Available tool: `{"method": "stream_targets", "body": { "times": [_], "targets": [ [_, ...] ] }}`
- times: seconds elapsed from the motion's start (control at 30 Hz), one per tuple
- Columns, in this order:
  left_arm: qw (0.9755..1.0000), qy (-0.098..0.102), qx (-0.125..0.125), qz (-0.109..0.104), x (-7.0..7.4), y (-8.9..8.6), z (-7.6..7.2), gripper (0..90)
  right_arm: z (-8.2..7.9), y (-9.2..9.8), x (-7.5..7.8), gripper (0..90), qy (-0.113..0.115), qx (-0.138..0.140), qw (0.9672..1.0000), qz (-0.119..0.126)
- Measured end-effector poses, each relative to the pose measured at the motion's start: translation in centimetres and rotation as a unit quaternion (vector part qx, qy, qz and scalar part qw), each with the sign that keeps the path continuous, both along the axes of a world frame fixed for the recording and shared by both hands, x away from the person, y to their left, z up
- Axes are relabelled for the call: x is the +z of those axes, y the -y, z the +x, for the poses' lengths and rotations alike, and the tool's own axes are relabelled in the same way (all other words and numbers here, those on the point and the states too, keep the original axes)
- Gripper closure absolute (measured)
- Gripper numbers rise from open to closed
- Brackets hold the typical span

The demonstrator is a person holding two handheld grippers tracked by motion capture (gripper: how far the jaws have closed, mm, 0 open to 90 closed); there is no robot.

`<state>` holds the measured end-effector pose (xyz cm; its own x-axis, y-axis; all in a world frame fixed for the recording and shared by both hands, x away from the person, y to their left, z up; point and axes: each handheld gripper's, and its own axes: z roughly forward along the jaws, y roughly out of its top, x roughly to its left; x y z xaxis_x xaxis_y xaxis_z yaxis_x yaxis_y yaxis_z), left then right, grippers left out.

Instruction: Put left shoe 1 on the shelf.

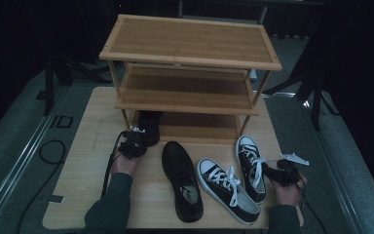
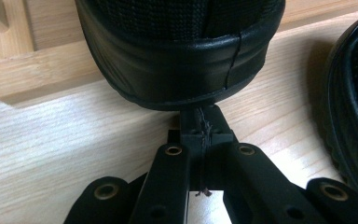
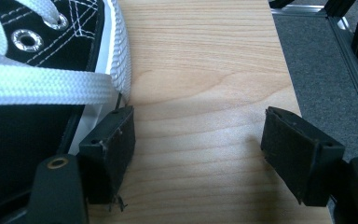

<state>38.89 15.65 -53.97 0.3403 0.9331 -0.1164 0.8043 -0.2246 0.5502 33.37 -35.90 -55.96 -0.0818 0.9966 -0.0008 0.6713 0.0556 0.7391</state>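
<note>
A black shoe (image 1: 149,125) rests toe-first on the bottom shelf of a bamboo rack (image 1: 190,39), its heel (image 2: 177,60) hanging over the shelf's front rail (image 2: 37,74). My left gripper (image 1: 139,136) is shut, and its joined tips (image 2: 202,122) touch that heel from behind with nothing held between them. A second black shoe (image 1: 182,181) lies on the table to the right. Two black-and-white sneakers (image 1: 227,189) (image 1: 251,166) lie further right. My right gripper (image 1: 269,171) is open beside the right sneaker (image 3: 32,60), over bare table (image 3: 200,144).
The rack's top and middle shelves (image 1: 185,90) carry nothing. The wooden table (image 1: 83,161) ends close to my right gripper, with grey floor (image 3: 326,70) beyond its edge. Cables trail off the left side.
</note>
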Motion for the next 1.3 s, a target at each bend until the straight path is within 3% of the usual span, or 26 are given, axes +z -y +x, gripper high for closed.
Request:
{"method": "stream_targets", "body": {
  "times": [0.27, 0.5, 0.73, 0.93, 1.07, 1.17, 1.3],
  "targets": [
    [0.9999, 0.001, 0.013, -0.004, 0.0, 0.0, 0.6, 88.7, 0.0, 0.0, 0.0, 25.7, 0.0, 0.0, 1.0, 0.0],
    [1.0, 0.003, 0.004, 0.007, 0.1, 0.2, 0.4, 81.3, 0.0, 0.0, 0.0, 25.7, 0.0, 0.001, 1.0, 0.0],
    [0.9999, 0.013, -0.009, 0.003, 0.4, -0.4, -1.1, 68.5, 0.1, 0.0, 0.0, 25.7, 0.001, 0.002, 1.0, 0.001],
    [0.9984, 0.031, -0.045, -0.015, 1.3, -0.6, -3.3, 60.0, 0.0, 0.0, 0.0, 25.8, 0.0, 0.002, 1.0, 0.0],
    [0.9977, 0.026, -0.059, -0.021, 2.2, -0.2, -4.4, 53.7, 0.0, 0.0, 0.0, 25.8, 0.0, 0.001, 1.0, 0.0],
    [0.9967, 0.033, -0.072, -0.02, 3.0, 0.3, -5.0, 49.7, 0.0, 0.0, 0.0, 25.8, 0.0, 0.001, 1.0, 0.0],
    [0.9951, 0.04, -0.084, -0.035, 4.2, 1.0, -5.8, 46.8, 0.0, 0.0, 0.0, 25.7, 0.0, 0.002, 1.0, 0.0]
  ]
}}
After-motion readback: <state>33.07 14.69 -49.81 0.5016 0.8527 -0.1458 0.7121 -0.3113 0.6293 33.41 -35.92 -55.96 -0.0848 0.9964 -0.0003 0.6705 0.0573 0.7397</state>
